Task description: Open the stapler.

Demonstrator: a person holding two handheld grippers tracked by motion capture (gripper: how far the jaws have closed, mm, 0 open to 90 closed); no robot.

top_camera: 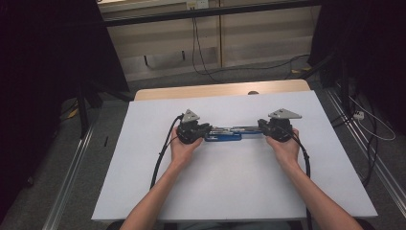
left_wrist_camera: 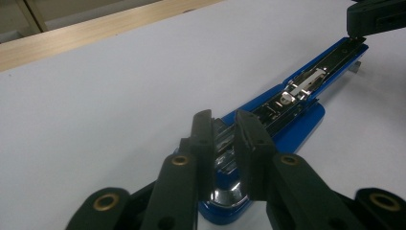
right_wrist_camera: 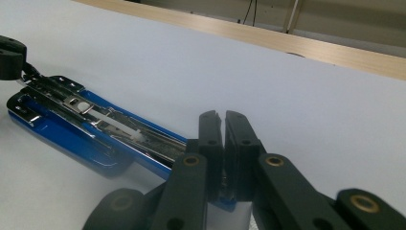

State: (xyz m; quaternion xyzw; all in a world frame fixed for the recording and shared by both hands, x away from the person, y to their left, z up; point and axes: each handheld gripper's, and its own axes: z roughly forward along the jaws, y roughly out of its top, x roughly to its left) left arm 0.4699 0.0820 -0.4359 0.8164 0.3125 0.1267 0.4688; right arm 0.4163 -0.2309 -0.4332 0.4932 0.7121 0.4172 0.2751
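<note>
High view: blue stapler (top_camera: pixel 224 136) lies opened out flat across the middle of the white worktop (top_camera: pixel 230 191), one gripper at each end. Left gripper (top_camera: pixel 207 130) sits at the left end over the blue base; in the left gripper view the jaws stand narrow, close on either side of the shiny metal part at the stapler's (left_wrist_camera: pixel 287 103) hinge end, and whether the pads actually press on it cannot be told. Mid-span, the staple channel with its spring and white pusher shows exposed. Right gripper (top_camera: pixel 261 125) is at the right end; in the right gripper view its jaws are almost together, pinching the tip of the stapler's (right_wrist_camera: pixel 95 132) swung-out arm.

Handling guess: rigid metal and plastic, moderately heavy for its size, glossy so likely slippery on the chrome; the hinge lets the two halves swing, so gripping only one end may let the other flop. Best hold looks like the flat sides of the blue base or arm, not the chrome or the thin spring parts.

Around: bare worktop, wood strip (top_camera: pixel 220 89) along the far edge, cables (top_camera: pixel 201 52) on the floor beyond. Nothing blocks either gripper.
</note>
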